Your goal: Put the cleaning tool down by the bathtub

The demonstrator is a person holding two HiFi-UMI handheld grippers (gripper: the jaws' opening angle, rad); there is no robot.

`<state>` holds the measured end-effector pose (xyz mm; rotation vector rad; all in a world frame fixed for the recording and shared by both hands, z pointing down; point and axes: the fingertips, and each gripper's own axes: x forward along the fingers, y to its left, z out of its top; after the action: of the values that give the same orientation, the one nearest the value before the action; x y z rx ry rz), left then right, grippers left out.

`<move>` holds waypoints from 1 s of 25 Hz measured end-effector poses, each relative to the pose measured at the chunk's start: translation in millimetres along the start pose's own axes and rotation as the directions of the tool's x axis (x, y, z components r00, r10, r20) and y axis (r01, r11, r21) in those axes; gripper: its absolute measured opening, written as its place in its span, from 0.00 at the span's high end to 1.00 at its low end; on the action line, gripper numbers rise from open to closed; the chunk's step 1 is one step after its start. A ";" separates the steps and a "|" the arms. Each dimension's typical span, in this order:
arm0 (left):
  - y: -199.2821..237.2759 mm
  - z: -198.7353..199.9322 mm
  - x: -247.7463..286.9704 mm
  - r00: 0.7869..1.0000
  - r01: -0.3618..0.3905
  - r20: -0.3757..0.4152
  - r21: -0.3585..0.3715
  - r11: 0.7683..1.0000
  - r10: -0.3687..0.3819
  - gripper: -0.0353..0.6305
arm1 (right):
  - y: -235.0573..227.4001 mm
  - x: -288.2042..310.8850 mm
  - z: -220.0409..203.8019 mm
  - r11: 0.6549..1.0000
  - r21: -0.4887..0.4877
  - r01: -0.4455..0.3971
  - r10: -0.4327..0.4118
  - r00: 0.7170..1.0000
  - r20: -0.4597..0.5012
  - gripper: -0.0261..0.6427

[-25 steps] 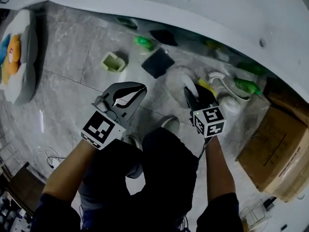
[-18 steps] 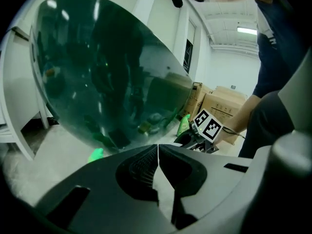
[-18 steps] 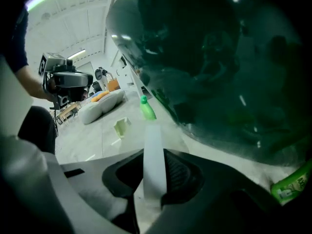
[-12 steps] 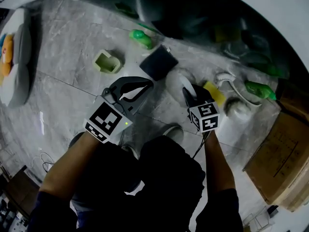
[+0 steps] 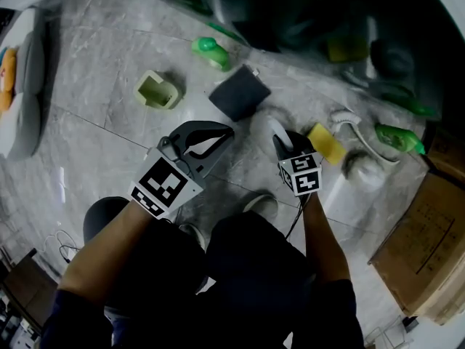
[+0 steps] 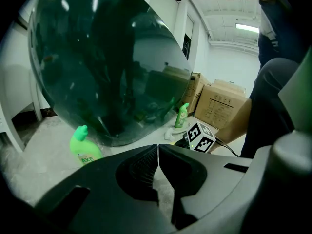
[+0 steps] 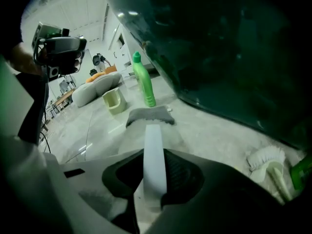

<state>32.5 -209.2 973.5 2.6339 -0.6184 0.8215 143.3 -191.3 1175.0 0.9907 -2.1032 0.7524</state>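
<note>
View from above onto a grey marble floor [image 5: 94, 144], bounded along the top by the dark, glossy, curved wall of a bathtub [image 5: 305, 13] that bulges out over the floor. The widest bare stretch of floor lies to the left, between the tub wall and a grey cushion [image 5: 25, 93] at the left edge; the right side is crowded. A person crouches, holding two grippers low over the floor. The left gripper [image 5: 218, 135] has its jaws pressed together on nothing. The right gripper [image 5: 282, 142] pinches the flat white handle of a cleaning tool [image 5: 278, 128], which sits close by the tub's foot; in the right gripper view the handle runs forward toward one dark grey square pad [image 5: 240, 93], and I cannot tell whether the two are joined. One pale green, open-topped square container [image 5: 156, 89] stands on the floor left of the pad; its contents cannot be made out. Two green plastic bottles are by the tub: one [image 5: 207, 48] beyond the pad, one [image 5: 398, 138] lying at the right. One yellow sponge [image 5: 327, 142] lies just beside the right gripper, with one white brush [image 5: 347, 121] near it. A closed brown cardboard box [image 5: 429, 246] blocks the lower right corner.
</note>
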 end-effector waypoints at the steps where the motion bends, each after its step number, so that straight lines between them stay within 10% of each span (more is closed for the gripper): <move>1: -1.9 -2.5 1.4 1.000 0.003 -0.004 0.000 1.000 -0.003 0.89 | -0.4 2.5 -3.3 1.000 -0.010 0.001 -0.001 1.000 -0.009 0.82; 25: -1.5 -13.9 2.1 1.000 0.012 -0.002 -0.015 1.000 -0.012 0.89 | 9.3 15.8 -10.7 0.997 -0.055 0.051 -0.054 0.998 -0.043 0.82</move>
<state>28.3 -202.8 985.4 2.6202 -0.6056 0.8128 131.8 -185.1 1191.6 0.9876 -2.0409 0.6814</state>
